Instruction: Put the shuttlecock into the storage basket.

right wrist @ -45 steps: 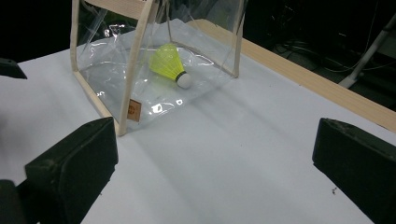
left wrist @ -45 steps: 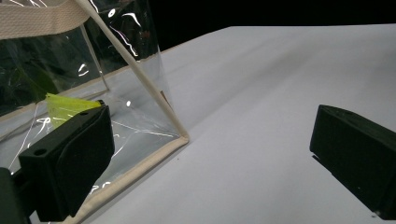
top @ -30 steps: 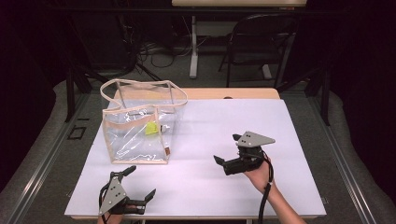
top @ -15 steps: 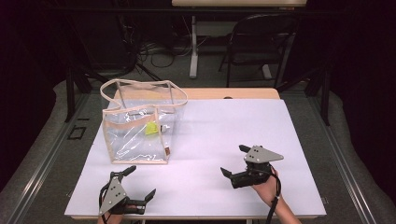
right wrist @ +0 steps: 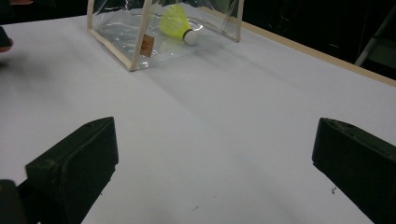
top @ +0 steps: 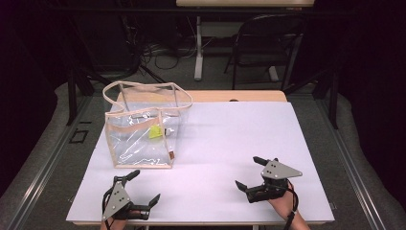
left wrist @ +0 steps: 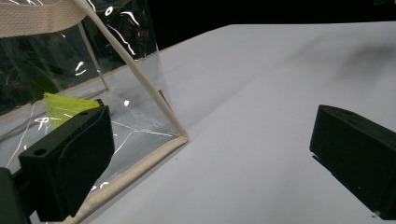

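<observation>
Left gripper: held low at lower left, jaws spread, empty.
Right gripper: held at lower right, jaws spread, empty.
Right gripper view: yellow shuttlecock seen inside clear tote bag, upper left.

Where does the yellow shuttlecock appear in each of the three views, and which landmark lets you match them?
High view: the shuttlecock lies inside the clear bag, left of centre.
Left gripper view: at the left, behind the bag wall, just above the left-hand jaw.
Right gripper view: top centre, inside the bag.
Shared landmark: the bag's beige edging.
</observation>
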The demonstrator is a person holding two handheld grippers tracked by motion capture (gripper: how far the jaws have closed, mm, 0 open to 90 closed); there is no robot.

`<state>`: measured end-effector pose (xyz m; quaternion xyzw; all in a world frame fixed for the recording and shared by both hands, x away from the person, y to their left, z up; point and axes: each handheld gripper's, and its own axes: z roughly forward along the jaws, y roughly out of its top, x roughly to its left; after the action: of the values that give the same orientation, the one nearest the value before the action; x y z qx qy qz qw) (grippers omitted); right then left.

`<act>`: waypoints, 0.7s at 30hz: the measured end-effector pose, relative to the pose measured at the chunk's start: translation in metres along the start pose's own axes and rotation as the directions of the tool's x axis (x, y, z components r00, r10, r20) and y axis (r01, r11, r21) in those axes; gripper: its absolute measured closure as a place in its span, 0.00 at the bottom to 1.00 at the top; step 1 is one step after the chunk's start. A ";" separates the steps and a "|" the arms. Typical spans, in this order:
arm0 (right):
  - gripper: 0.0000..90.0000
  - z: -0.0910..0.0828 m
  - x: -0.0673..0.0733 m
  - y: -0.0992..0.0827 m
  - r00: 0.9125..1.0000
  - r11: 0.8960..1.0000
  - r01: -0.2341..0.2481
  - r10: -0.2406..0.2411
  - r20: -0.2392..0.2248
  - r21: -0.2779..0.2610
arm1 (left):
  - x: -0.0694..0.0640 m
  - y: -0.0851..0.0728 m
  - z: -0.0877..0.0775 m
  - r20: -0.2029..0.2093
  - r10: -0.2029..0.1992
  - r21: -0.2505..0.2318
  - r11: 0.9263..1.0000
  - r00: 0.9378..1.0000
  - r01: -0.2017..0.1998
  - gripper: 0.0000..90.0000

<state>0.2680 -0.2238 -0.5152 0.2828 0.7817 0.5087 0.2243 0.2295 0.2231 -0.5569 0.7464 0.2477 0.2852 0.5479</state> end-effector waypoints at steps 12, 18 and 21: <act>0.00 -0.016 0.008 -0.022 0.995 0.995 0.096 -0.096 0.002 -0.037 | -0.001 0.000 0.001 0.001 0.001 0.004 1.000 1.000 -0.001 0.00; 0.00 -0.022 0.008 -0.035 0.997 0.994 0.081 -0.080 0.012 -0.076 | 0.000 0.000 0.001 0.001 0.000 0.006 1.000 1.000 0.000 0.00; 0.00 -0.022 0.009 -0.040 0.997 0.993 0.081 -0.080 0.017 -0.082 | 0.000 -0.001 0.001 0.004 0.008 0.010 1.000 1.000 -0.008 0.00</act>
<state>0.2387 -0.2454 -0.5438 0.2451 0.7693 0.5290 0.2613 0.2302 0.2226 -0.5576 0.7506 0.2451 0.2845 0.5436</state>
